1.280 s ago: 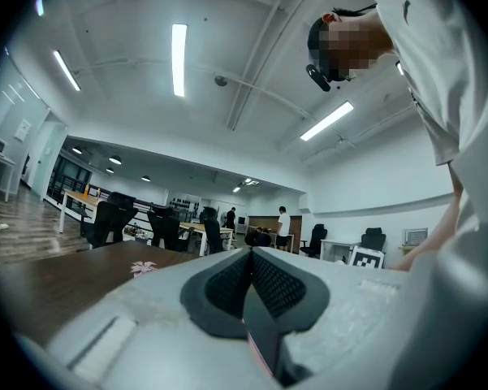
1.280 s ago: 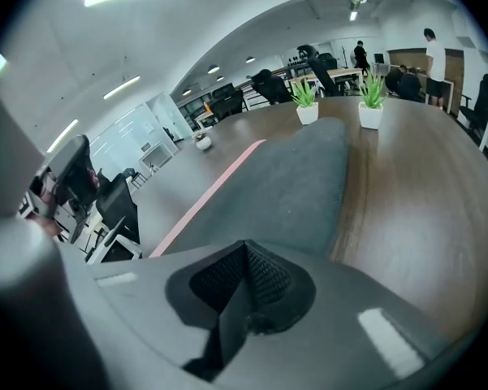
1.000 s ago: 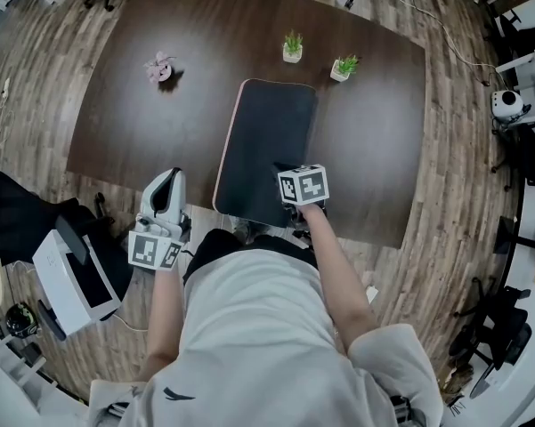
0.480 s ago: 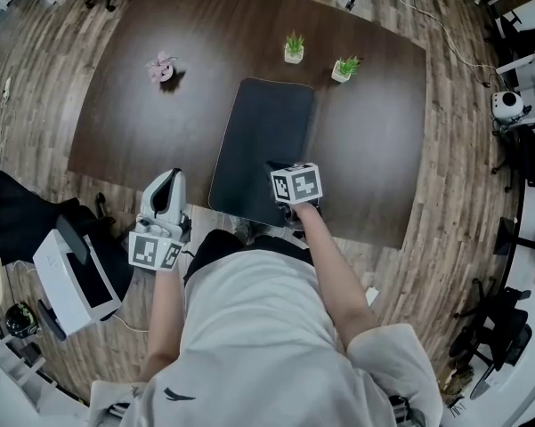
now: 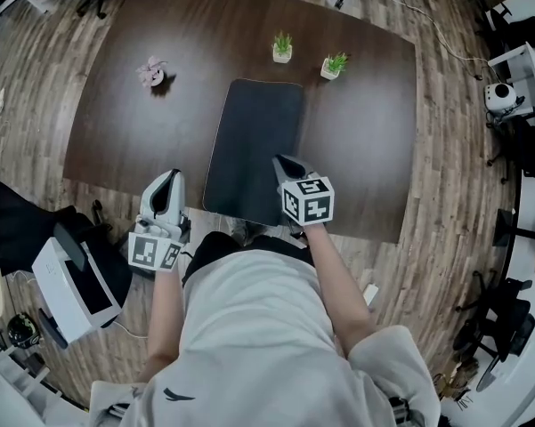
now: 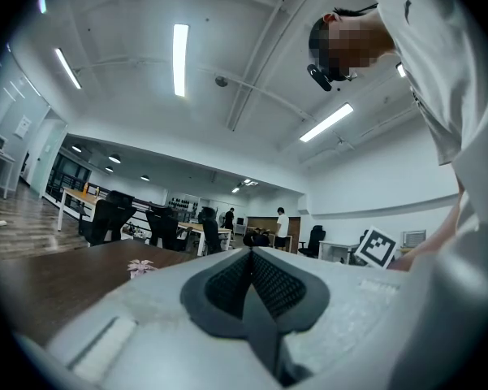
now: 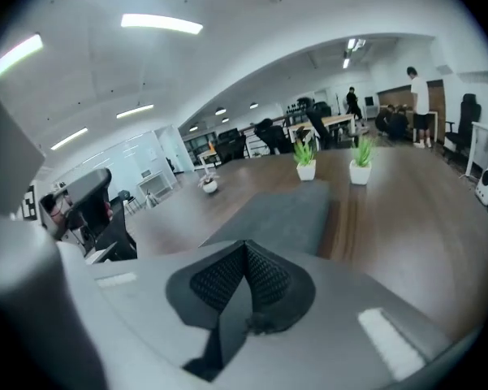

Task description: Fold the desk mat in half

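Right gripper hung above the near right corner of the desk mat, tilted down toward it, its jaws pressed together with nothing between them. Left gripper was held level off the near edge of the table, to the left of the mat and well apart from it, and its jaws were also together and empty.

Three small pots stood on the far half of the table. One white pot held a green plant and stood just beyond the mat's far edge. A second white pot, also with a green plant in it, stood a little to the right of the first, past the mat's far right corner. A third pot, with a pinkish plant in it, stood off to the left, well apart from the mat.

The dark mat lay flat on the table with its long sides running away from the person, its near edge close to the table's near edge. In the right gripper view it stretched out ahead of and below the closed jaws, not touching them.
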A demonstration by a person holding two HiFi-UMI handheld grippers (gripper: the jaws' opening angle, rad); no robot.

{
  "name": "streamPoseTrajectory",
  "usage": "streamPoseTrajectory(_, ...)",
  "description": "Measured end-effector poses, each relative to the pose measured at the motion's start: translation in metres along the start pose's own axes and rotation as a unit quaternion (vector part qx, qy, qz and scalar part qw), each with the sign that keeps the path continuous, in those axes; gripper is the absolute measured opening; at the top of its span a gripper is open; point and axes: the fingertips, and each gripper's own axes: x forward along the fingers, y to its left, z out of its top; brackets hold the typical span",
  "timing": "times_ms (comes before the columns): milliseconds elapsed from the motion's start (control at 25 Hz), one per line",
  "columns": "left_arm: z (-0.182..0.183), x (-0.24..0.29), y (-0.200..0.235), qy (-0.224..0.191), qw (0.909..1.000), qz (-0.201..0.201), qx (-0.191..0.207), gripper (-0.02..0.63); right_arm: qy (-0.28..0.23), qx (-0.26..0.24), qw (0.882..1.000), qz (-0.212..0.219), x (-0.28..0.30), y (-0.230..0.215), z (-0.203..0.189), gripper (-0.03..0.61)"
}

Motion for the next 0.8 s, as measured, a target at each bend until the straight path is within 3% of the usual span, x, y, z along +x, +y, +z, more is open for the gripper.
streamPoseTrajectory(160,0.0,0.004,-0.008,0.0,0.9999,-0.011,-0.001,0.005,-0.096,-0.018,0.994,-0.053,-0.056,-0.02,0.026,0.002)
streamPoseTrajectory(400,-0.006,0.018,-0.019,0.002,0.9994,-0.036,-0.004,0.005,-0.216,-0.078,0.963,-0.139,-0.135,-0.042,0.038,0.002)
streamPoseTrajectory(520,-0.009,0.026,-0.028,0.003,0.9988,-0.048,-0.005,0.005,-0.241,-0.085,0.953,-0.161,-0.154,-0.049,0.028,0.002)
streamPoseTrajectory(800,-0.009,0.038,-0.044,0.001,0.9973,-0.074,-0.004,0.005,-0.268,-0.079,0.944,-0.173,-0.172,-0.053,0.027,0.0)
